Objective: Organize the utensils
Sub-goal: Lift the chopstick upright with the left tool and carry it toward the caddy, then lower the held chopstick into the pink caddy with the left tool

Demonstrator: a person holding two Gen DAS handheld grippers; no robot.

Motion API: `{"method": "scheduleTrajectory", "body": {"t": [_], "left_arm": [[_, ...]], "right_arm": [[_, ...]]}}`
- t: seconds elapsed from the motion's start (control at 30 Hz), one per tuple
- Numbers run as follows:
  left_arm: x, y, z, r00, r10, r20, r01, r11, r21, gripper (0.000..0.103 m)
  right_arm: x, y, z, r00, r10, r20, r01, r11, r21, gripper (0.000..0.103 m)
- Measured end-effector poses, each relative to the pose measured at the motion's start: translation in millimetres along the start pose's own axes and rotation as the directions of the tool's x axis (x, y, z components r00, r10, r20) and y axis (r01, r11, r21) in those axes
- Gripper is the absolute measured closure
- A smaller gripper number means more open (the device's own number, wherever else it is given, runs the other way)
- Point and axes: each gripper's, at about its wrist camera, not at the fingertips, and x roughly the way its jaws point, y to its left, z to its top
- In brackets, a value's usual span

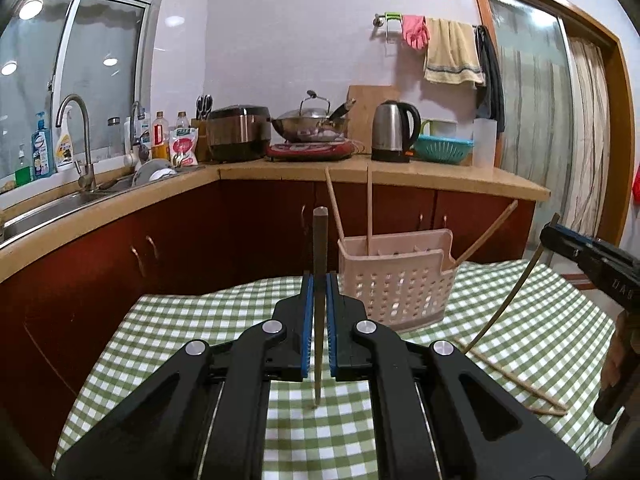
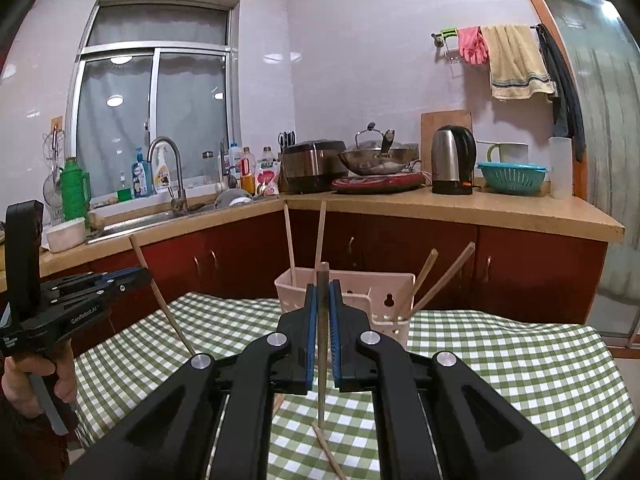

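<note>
Both tools are loaded. The left tool (image 1: 319,280) is clamped on a chopstick (image 1: 320,240) standing upright between its blue pads, lower tip hanging just above the checked cloth of the tabletop (image 1: 180,340). The right tool (image 2: 322,292) pinches a second chopstick (image 2: 322,360) the same way, near vertical, its tip close over the cloth.

The pink slotted basket (image 2: 360,300) stands at the far side of the tabletop, just beyond both tools. Two chopsticks (image 2: 304,236) already stand in its left compartment and two more (image 2: 436,276) lean out of the right one. At least one loose chopstick (image 1: 516,380) lies on the cloth to the near right.

To my eye the step is carrying these two sticks over and dropping them in. I would raise each until its lower tip clears the basket's rim, bring it over an open compartment, keep it upright, lower it well inside, and only then let the grip go. One hand at a time seems wise, since the standing sticks could be knocked and the light basket might tip.
</note>
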Motion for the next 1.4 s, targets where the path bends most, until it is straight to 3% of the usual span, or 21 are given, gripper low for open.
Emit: {"method": "scheduleTrajectory", "body": {"t": [0.3, 0.53, 0.8, 1.0, 1.4], "left_arm": [[-0.7, -4.3, 44.8, 0.995, -0.045, 0.090, 0.046, 0.999, -0.007, 0.096], [-3.8, -16.5, 95.6, 0.973, -0.067, 0.220, 0.064, 0.998, 0.017, 0.096], [32.7, -35.2, 131.3, 0.959, -0.101, 0.264, 0.099, 0.995, 0.019, 0.096], [67.2, -44.6, 130.5, 0.960, -0.111, 0.258, 0.113, 0.994, 0.010, 0.096], [123.0, -40.0, 92.4, 0.983, -0.091, 0.161, 0.093, 0.996, -0.007, 0.096]], "right_arm": [[-3.5, -2.3, 34.6, 0.996, 0.015, 0.091, -0.014, 1.000, -0.015, 0.096], [-7.4, -6.4, 79.4, 0.978, 0.017, 0.207, -0.007, 0.999, -0.049, 0.096], [10.6, -16.7, 109.2, 0.962, -0.010, 0.272, 0.035, 0.996, -0.086, 0.096], [40.2, -33.5, 108.4, 0.968, -0.031, 0.248, 0.054, 0.995, -0.084, 0.096], [92.5, -51.9, 66.6, 0.991, -0.034, 0.129, 0.039, 0.999, -0.036, 0.096]]}}
